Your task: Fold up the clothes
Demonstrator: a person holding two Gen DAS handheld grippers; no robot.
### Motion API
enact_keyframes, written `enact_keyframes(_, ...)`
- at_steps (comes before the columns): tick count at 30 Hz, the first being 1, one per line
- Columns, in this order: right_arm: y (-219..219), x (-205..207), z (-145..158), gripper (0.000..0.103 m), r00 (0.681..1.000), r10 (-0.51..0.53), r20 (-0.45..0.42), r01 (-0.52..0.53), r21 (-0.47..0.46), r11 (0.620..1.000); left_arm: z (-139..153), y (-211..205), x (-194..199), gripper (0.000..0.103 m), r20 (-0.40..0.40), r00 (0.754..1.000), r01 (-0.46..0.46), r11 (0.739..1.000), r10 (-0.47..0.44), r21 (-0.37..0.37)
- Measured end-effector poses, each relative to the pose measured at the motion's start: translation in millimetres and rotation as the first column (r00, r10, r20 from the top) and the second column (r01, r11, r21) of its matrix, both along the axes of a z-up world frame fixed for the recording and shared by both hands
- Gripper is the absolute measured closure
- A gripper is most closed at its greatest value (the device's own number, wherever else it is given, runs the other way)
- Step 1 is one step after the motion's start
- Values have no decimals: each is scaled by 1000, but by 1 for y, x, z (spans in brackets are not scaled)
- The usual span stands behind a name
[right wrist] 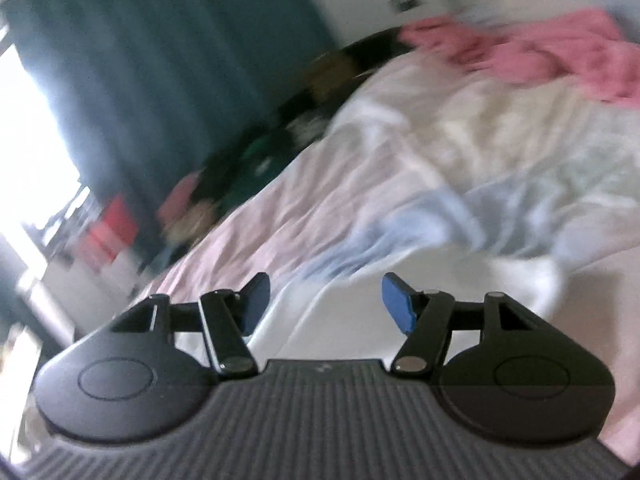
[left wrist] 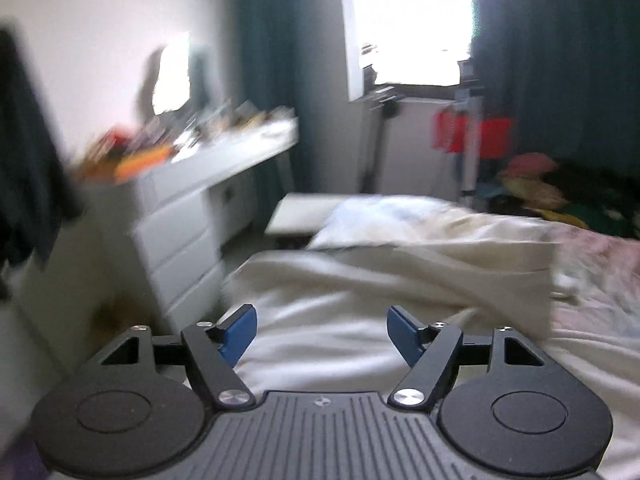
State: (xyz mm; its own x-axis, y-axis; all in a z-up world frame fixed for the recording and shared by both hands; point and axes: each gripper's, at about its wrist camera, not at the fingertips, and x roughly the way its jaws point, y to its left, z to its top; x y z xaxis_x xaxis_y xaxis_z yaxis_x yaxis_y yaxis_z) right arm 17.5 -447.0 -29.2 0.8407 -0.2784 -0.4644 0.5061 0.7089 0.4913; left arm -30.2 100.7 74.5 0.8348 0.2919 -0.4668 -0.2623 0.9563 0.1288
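**Between folds: both claws empty**

Left wrist: left gripper (left wrist: 322, 334) spread, nothing pinched, above cream garment (left wrist: 360, 280) lying on bed (left wrist: 600, 264).

Right wrist: right gripper (right wrist: 325, 306) spread, empty; pink garment (right wrist: 560, 52) well apart. Next, likely: pick fresh edges.

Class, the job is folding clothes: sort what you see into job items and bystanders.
Job: cream cloth spread on the bed; crumpled pink garment; pale blue cloth; open left claw; open right claw.
Bystanders: white drawer unit; dark teal curtain.
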Motion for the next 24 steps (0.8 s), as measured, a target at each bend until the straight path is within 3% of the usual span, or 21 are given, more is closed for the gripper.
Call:
enact_keyframes(5, 28, 26, -4, 38, 987, 156, -41, -156, -17, 988, -20, -87, 57, 25, -40, 969, 246, 968, -244, 45)
enact_keyframes(13, 39, 44, -18, 38, 981, 175, -84, -179, -44, 983, -99, -213, 190, 25, -111, 902, 418, 908, -418, -28)
enact_keyframes(15, 34, 51, -25, 38, 983, 162, -85, -164, -25, 986, -121, -240, 215, 25, -119, 887, 450, 893, -447, -6)
enact_keyframes(17, 28, 60, -30, 38, 986, 137, -90, -139, -16, 990, -143, -263, 240, 25, -124, 883, 461, 885, -452, 59)
enact_keyframes(20, 15, 70, -39, 38, 990, 113, -85, -112, 14, 994, -173, -287, 288, 29, -155, 906, 415, 896, -393, 155)
enact_keyframes(24, 6, 80, -54, 38, 989, 101, -106, -96, 51, 994, -199, -295, 336, 45, -234, 925, 341, 927, -300, 159)
